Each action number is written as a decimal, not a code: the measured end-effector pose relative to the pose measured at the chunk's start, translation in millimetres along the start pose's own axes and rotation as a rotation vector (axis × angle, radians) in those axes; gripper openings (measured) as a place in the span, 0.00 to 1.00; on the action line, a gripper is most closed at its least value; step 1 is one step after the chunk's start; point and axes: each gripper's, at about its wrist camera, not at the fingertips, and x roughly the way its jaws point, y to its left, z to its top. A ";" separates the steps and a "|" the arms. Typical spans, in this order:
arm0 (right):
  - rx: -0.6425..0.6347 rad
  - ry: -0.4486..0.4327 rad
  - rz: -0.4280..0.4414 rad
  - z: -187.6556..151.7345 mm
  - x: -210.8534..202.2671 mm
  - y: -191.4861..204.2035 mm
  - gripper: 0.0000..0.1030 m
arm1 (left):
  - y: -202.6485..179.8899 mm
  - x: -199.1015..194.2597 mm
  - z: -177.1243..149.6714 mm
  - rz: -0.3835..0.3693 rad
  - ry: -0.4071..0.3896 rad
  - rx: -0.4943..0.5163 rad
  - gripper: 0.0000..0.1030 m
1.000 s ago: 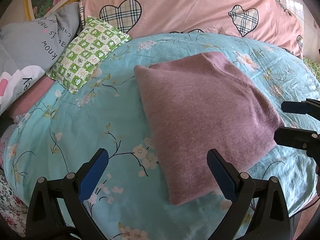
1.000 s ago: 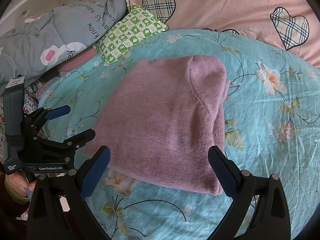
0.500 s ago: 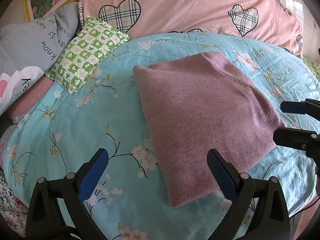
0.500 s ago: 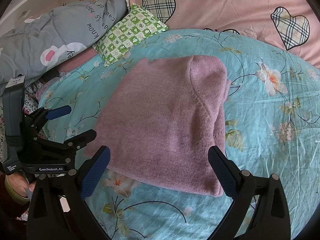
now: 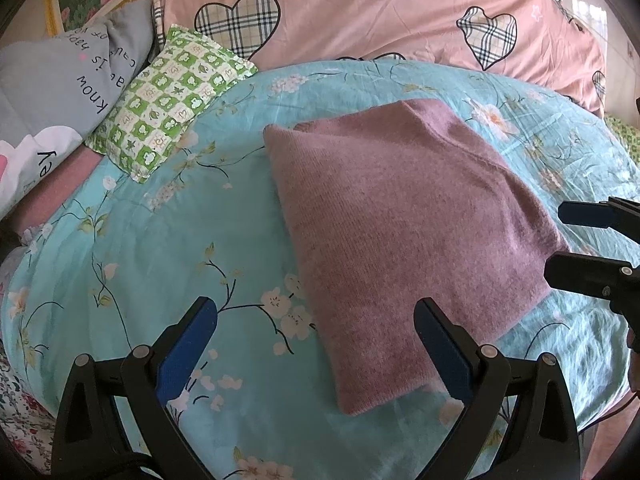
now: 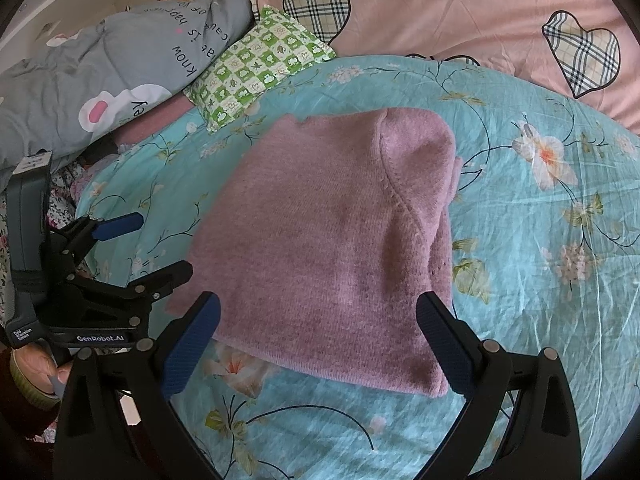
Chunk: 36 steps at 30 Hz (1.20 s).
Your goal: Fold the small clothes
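A mauve knitted garment [image 5: 404, 232] lies folded flat into a rough rectangle on the turquoise floral bedsheet [image 5: 160, 248]. In the right wrist view the same garment [image 6: 332, 248] fills the middle, a sleeve seam curving down its right side. My left gripper [image 5: 316, 344] is open just short of the garment's near corner, nothing between its blue pads. My right gripper [image 6: 318, 336] is open too, hovering over the near hem without holding it. Each gripper shows in the other's view: the right gripper [image 5: 576, 240] at the garment's right edge, the left gripper [image 6: 148, 248] at its left edge.
A green checked pillow [image 5: 168, 100] and a grey printed quilt [image 5: 60, 92] lie at the far left. A pink quilt with plaid hearts [image 5: 380, 16] runs along the back. A person's hand [image 6: 32, 368] holds the left gripper at the bed's left side.
Both grippers have stayed open and almost still. The view has shifted only slightly; the garment lies as before.
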 end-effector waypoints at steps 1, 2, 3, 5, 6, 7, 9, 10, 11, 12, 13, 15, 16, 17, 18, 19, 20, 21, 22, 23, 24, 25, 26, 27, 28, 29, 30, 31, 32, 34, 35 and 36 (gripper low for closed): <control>0.000 0.000 0.001 0.3 0.5 -0.6 0.95 | 0.0 0.1 0.1 -0.001 0.001 0.000 0.96; 0.000 0.000 0.001 0.4 0.5 -0.6 0.95 | 0.0 0.0 0.0 0.000 0.001 0.000 0.96; -0.001 0.001 0.002 0.4 0.4 -0.7 0.95 | 0.0 -0.3 -0.1 0.000 -0.001 -0.001 0.96; -0.002 0.001 0.002 0.8 0.7 -0.4 0.95 | -0.1 0.0 0.0 -0.001 -0.001 -0.001 0.96; -0.003 0.001 0.003 1.2 0.9 -0.1 0.95 | 0.0 0.3 -0.1 -0.003 0.000 0.000 0.96; -0.005 0.001 0.003 1.6 0.9 -0.1 0.95 | -0.2 -0.1 0.1 -0.006 0.002 -0.001 0.96; -0.005 0.001 0.002 2.1 1.1 0.1 0.95 | 1.4 0.5 1.2 -0.017 0.007 -0.006 0.96; -0.006 0.000 0.003 2.6 1.4 0.5 0.95 | 3.0 0.9 2.1 -0.028 0.009 -0.014 0.96; -0.005 0.001 0.004 2.7 1.2 0.5 0.95 | 5.3 1.9 3.3 -0.043 0.014 -0.024 0.96; -0.006 0.001 0.005 3.8 1.0 0.2 0.95 | 7.1 2.8 4.6 -0.051 0.018 -0.032 0.96; -0.007 0.000 0.006 4.9 0.9 -0.1 0.95 | 9.0 4.0 6.0 -0.057 0.023 -0.041 0.96; -0.005 -0.001 0.009 7.2 0.8 -1.1 0.95 | 12.8 6.6 9.2 -0.063 0.031 -0.055 0.96; -0.004 -0.001 0.011 8.1 0.7 -1.7 0.95 | 14.3 7.3 10.6 -0.063 0.033 -0.060 0.96; -0.003 -0.002 0.013 8.8 0.5 -2.2 0.95 | 15.9 7.9 12.2 -0.066 0.035 -0.064 0.96; -0.002 -0.002 0.015 9.7 0.3 -2.9 0.95 | 16.5 7.6 13.1 -0.068 0.034 -0.067 0.96; -0.002 -0.002 0.015 10.2 0.1 -3.4 0.95 | 17.8 7.1 14.6 -0.068 0.030 -0.069 0.96; -0.003 -0.003 0.015 10.7 0.1 -3.4 0.95 | 18.4 6.7 15.7 -0.066 0.026 -0.068 0.96; -0.004 -0.003 0.016 11.4 0.2 -3.5 0.95 | 18.3 6.0 16.4 -0.063 0.023 -0.066 0.96; -0.005 -0.003 0.018 11.7 0.4 -3.4 0.95 | 18.2 5.8 17.3 -0.060 0.021 -0.063 0.96; -0.007 -0.002 0.019 12.0 0.8 -3.6 0.95 | 18.0 5.6 17.9 -0.060 0.019 -0.061 0.96; -0.008 0.000 0.019 12.4 1.4 -3.7 0.95 | 18.0 5.7 18.2 -0.061 0.019 -0.059 0.96; -0.009 0.001 0.019 12.7 2.0 -4.1 0.95 | 17.5 5.9 18.8 -0.060 0.018 -0.057 0.96; -0.008 0.002 0.019 12.9 2.4 -4.3 0.95 | 17.4 6.4 19.2 -0.059 0.019 -0.055 0.96; -0.007 0.003 0.021 13.3 3.0 -5.3 0.95 | 17.1 6.8 19.2 -0.060 0.020 -0.054 0.96; -0.006 0.004 0.022 13.4 3.1 -5.6 0.95 | 16.8 7.1 19.0 -0.060 0.021 -0.054 0.96; -0.006 0.004 0.022 13.6 3.3 -5.8 0.95 | 16.7 7.8 19.0 -0.060 0.023 -0.055 0.96; -0.007 0.004 0.021 13.7 3.3 -5.9 0.95 | 16.8 8.2 18.9 -0.061 0.025 -0.055 0.96; -0.007 0.004 0.022 13.7 3.2 -5.9 0.95 | 16.8 8.7 18.5 -0.063 0.027 -0.055 0.96; -0.007 0.004 0.023 13.9 3.3 -5.9 0.95 | 16.8 9.3 18.4 -0.062 0.029 -0.054 0.96; -0.006 0.005 0.021 13.7 3.1 -5.3 0.95 | 16.3 9.8 18.1 -0.060 0.031 -0.054 0.96; -0.006 0.005 0.020 14.0 3.5 -5.8 0.95 | 16.6 10.2 18.3 -0.061 0.033 -0.056 0.96; -0.005 0.005 0.021 14.1 3.5 -5.8 0.95 | 16.5 10.6 18.5 -0.061 0.034 -0.057 0.96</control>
